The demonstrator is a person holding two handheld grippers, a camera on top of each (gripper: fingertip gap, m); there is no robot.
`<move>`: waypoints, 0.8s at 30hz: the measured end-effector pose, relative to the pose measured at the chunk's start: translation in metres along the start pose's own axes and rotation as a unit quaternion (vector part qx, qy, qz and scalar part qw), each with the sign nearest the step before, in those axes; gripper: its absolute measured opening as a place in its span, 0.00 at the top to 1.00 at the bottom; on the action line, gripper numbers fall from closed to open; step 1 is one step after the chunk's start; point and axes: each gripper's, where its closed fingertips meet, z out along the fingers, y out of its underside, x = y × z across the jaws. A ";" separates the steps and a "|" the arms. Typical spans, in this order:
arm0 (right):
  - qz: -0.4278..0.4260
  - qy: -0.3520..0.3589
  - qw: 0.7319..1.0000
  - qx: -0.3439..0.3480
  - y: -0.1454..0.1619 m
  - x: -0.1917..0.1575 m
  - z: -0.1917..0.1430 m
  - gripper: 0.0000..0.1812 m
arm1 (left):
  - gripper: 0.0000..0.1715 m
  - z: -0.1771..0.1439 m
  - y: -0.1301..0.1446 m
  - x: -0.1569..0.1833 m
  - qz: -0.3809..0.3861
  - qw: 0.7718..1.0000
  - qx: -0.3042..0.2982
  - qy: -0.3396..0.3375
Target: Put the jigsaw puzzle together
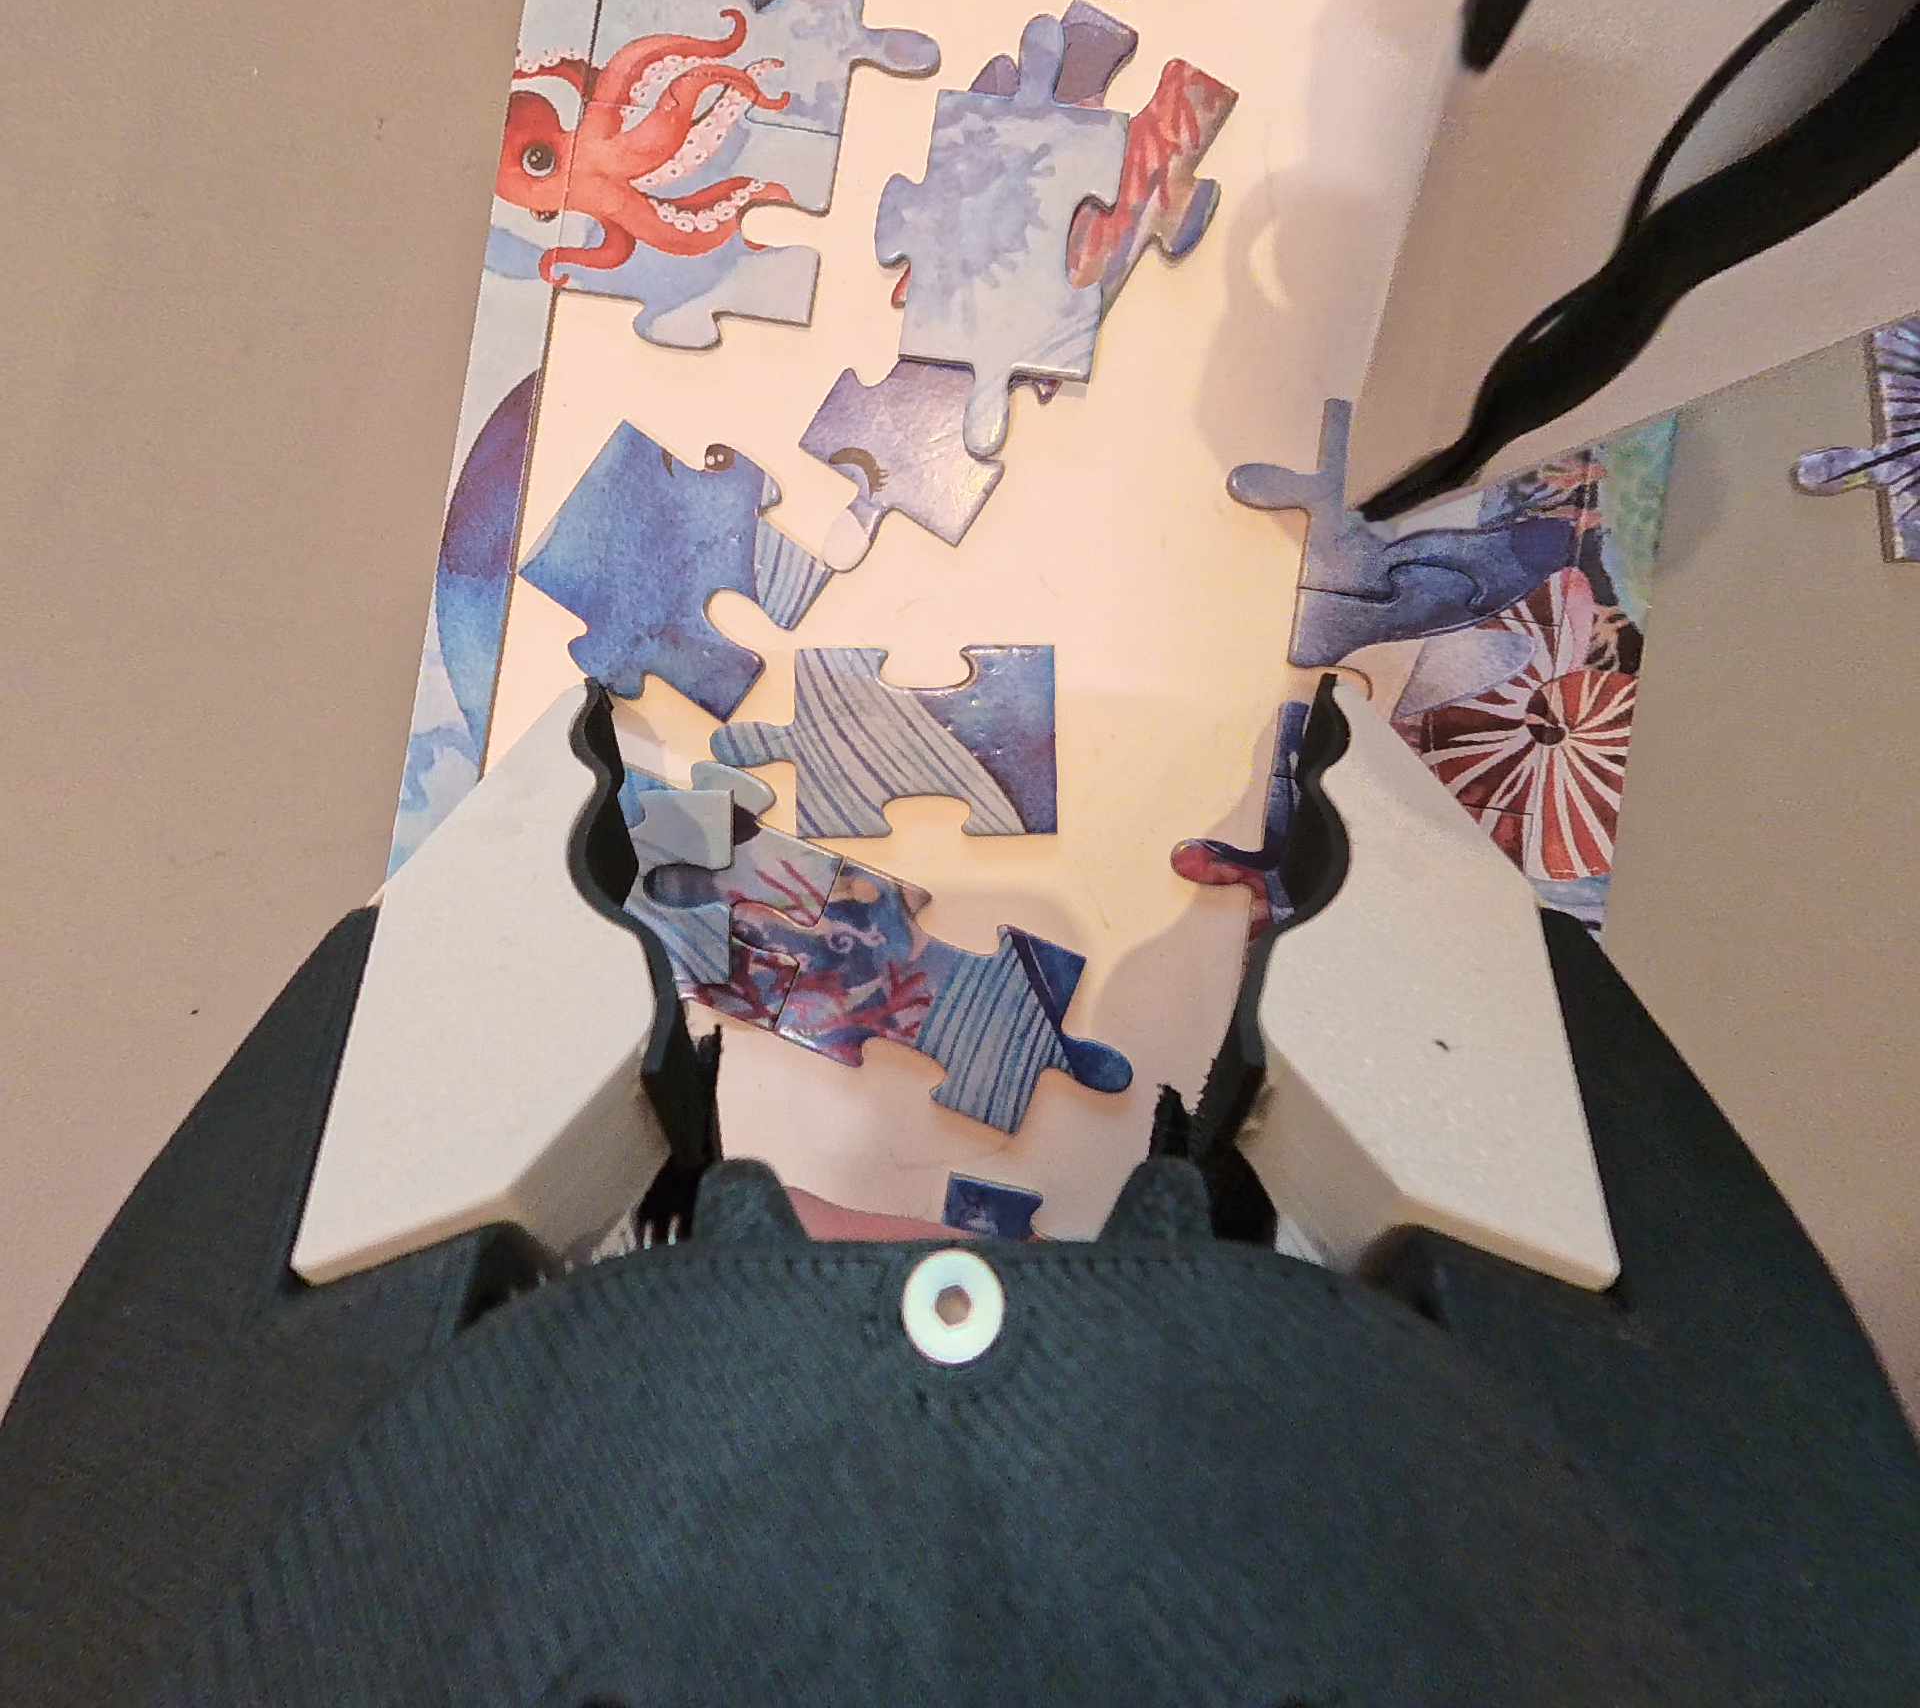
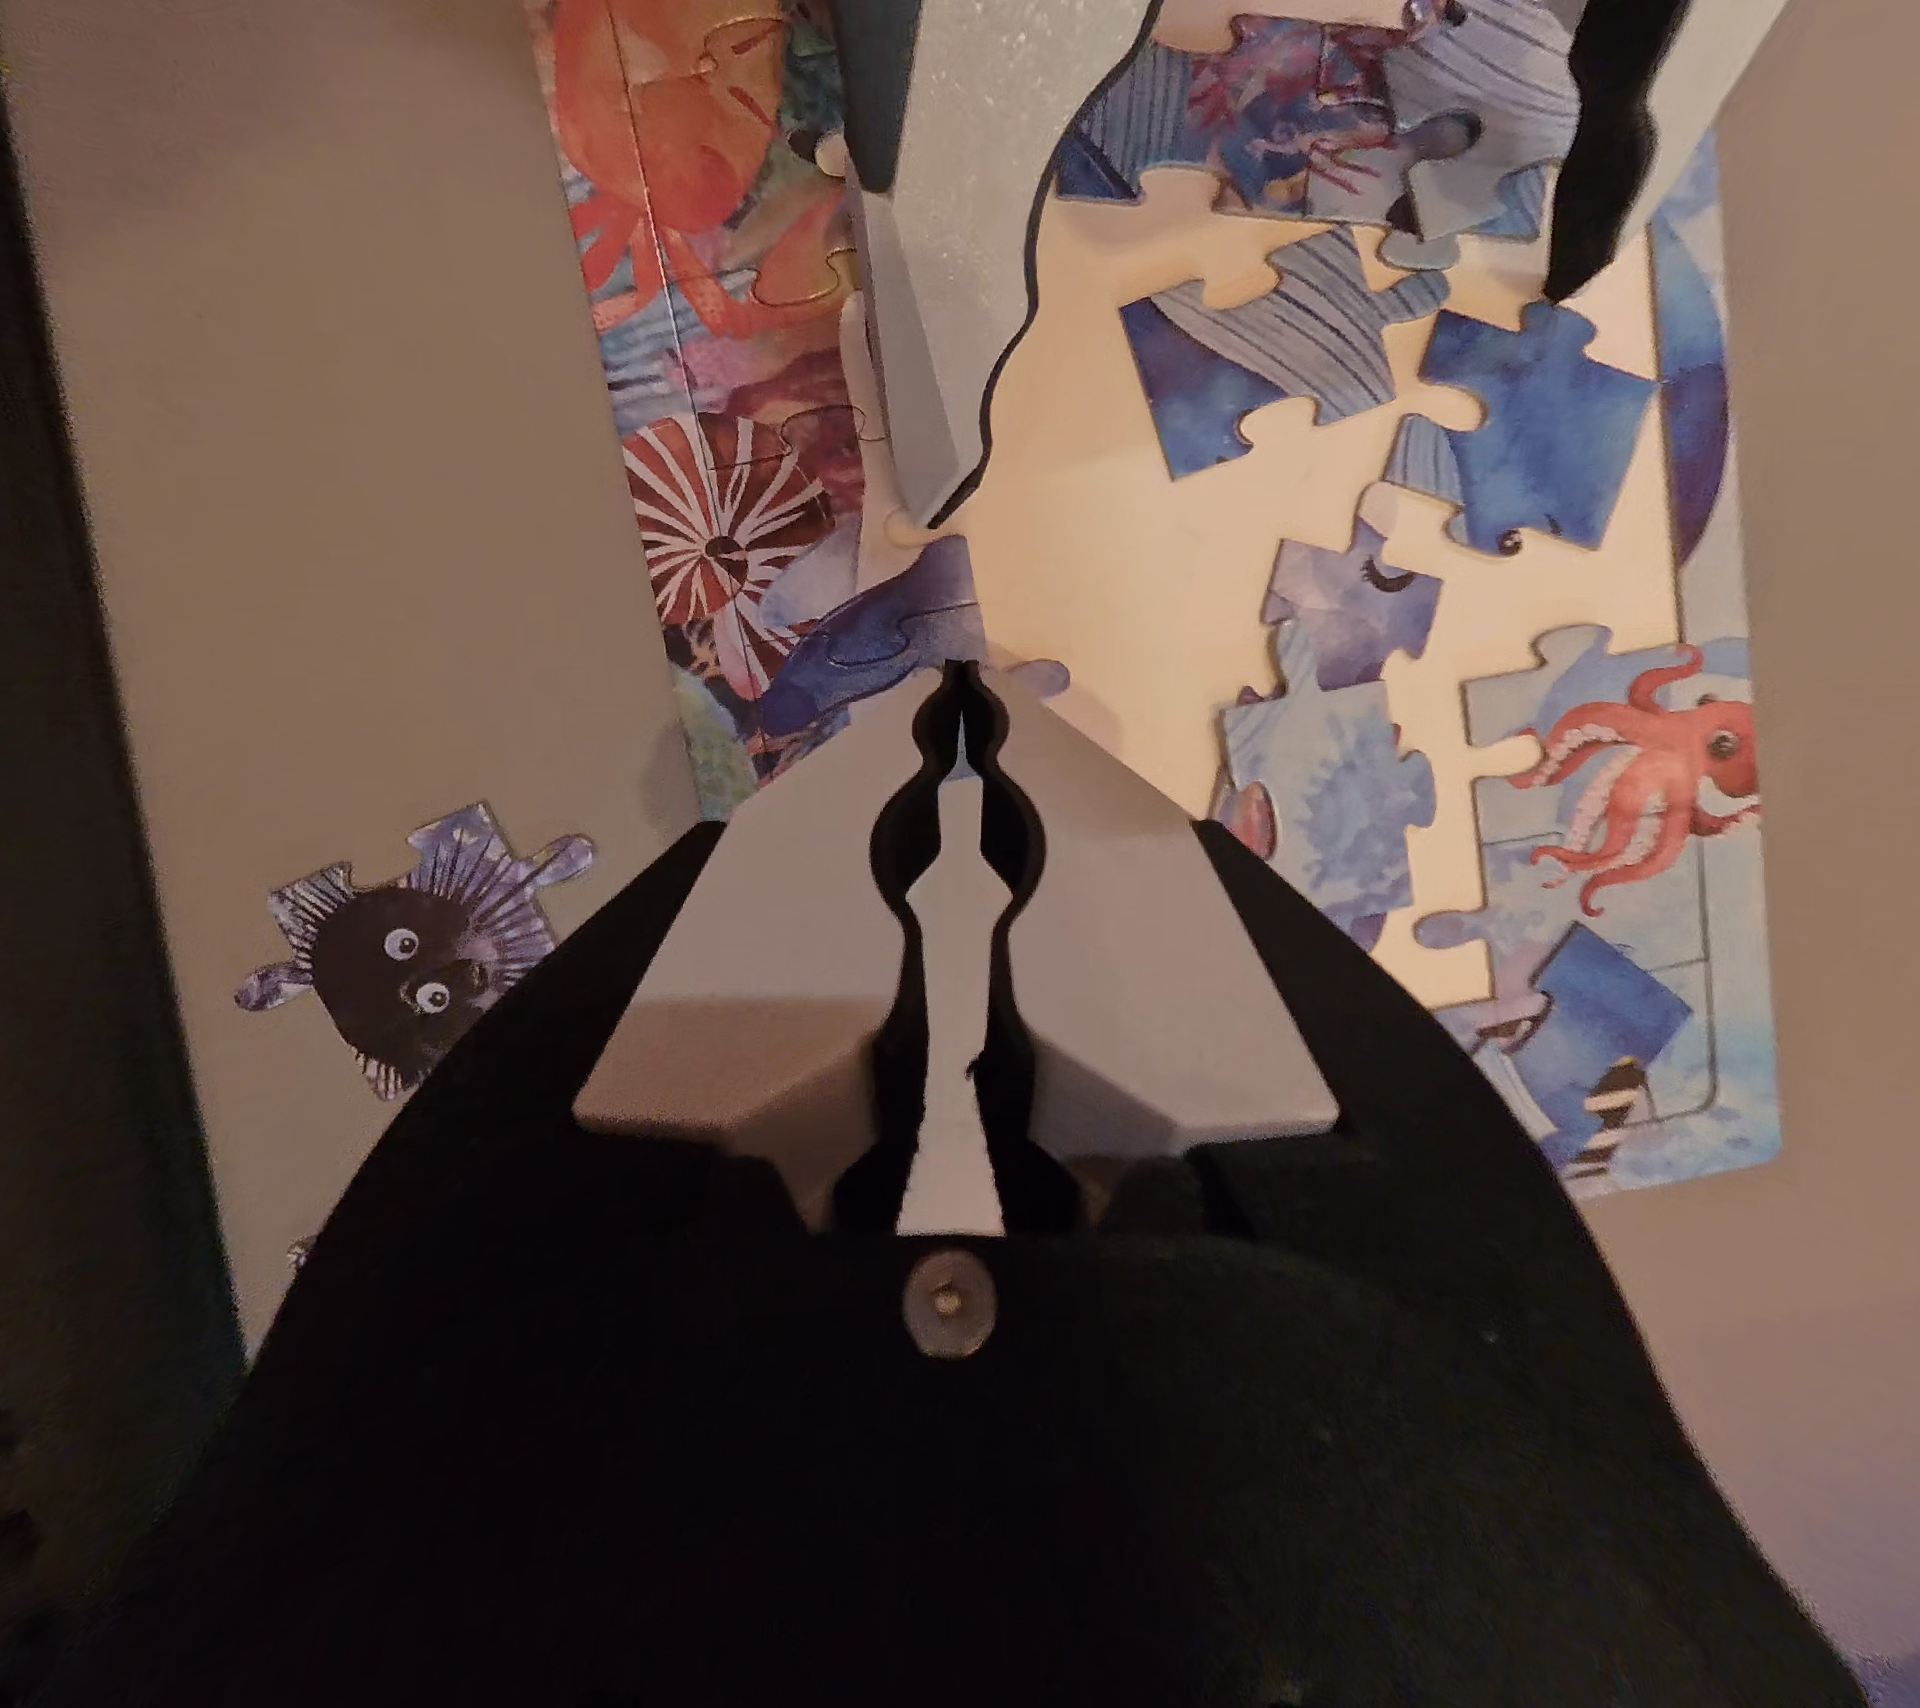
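The puzzle tray has a cream floor. An octopus section is joined along one side and a striped shell section along the other. Several loose blue pieces lie inside, among them a striped piece and a dark blue piece. My left gripper is open above the striped piece and holds nothing. My right gripper is shut, with its tips resting on a blue piece at the edge of the shell section. It also shows in the left wrist view.
A loose piece with a black spiky fish lies on the beige table outside the tray. A heap of overlapping pieces lies between my left fingers. More pieces lie scattered mid-tray. An orange crab section borders the tray. Between my left fingertips and the striped shell section there is roughly 4 cm.
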 end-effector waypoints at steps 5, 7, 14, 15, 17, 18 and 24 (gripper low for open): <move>-0.009 -0.033 0.999 0.017 -0.007 -0.019 -0.004 1.00 | 0.26 0.000 0.000 -0.001 0.000 1.000 0.000 0.000; -0.016 -0.033 0.999 0.008 -0.004 -0.022 0.002 1.00 | 0.26 0.001 -0.001 -0.001 0.000 1.000 0.000 0.000; -0.022 -0.037 0.999 -0.021 0.002 -0.028 0.005 1.00 | 0.26 0.001 -0.002 -0.002 0.000 1.000 0.002 0.000; -0.020 -0.029 0.999 0.001 -0.005 -0.026 0.000 1.00 | 0.26 0.001 -0.002 -0.002 0.000 1.000 0.003 0.000; -0.020 0.001 1.000 0.007 -0.008 -0.016 -0.010 1.00 | 0.26 0.002 -0.002 -0.002 0.000 1.000 0.002 0.000; -0.010 0.004 1.000 0.026 -0.013 -0.014 -0.017 1.00 | 0.27 0.001 -0.003 -0.001 0.001 1.000 0.003 0.002; 0.085 0.037 0.995 0.038 0.003 0.008 -0.042 0.95 | 0.31 -0.032 -0.033 -0.005 -0.029 0.993 0.113 0.027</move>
